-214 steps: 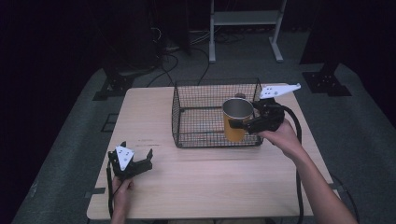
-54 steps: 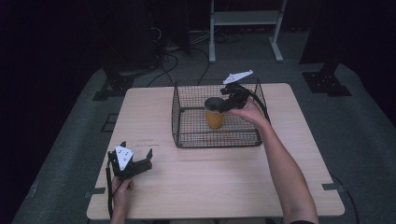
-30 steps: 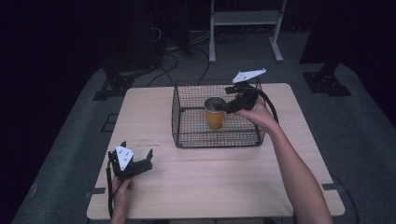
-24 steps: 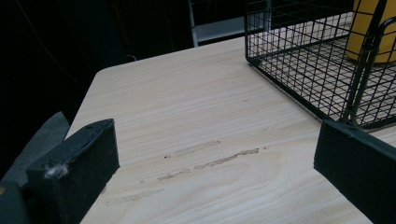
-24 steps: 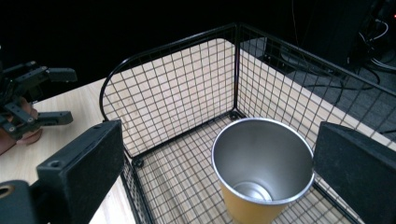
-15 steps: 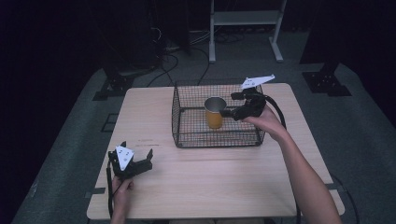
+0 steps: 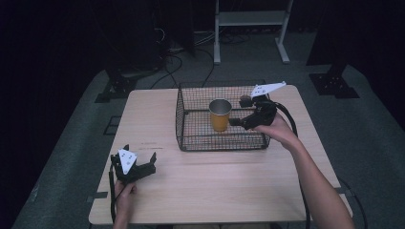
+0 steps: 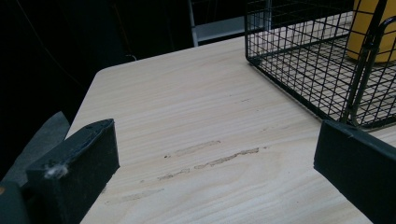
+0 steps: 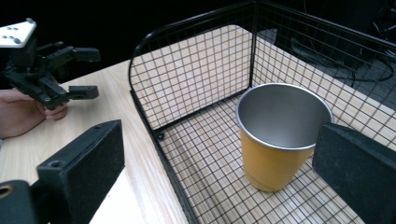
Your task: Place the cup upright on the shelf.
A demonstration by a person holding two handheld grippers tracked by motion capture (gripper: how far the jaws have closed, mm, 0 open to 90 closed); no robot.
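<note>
The yellow cup stands upright on the floor of the wire basket, its mouth open upward and its silver inside bare; its long axis runs straight up from the basket floor. In the right gripper view the cup sits toward the right-hand finger, nothing touching it, and the basket's front wall runs between the two fingers.

The right gripper hangs just beside the cup on the side nearer the basket's right wall, above the basket rim. Its fingers stand wide apart and hold nothing, so the cup looks released and set down. From the cup, these fingers lie to the right and slightly toward the person, and any lift away would go up and back over the basket's right wall.

The left gripper rests on the desk well apart from the basket, near the desk's front left corner, fingers spread wide and empty. The right hand is by far the nearer to the cup.
</note>
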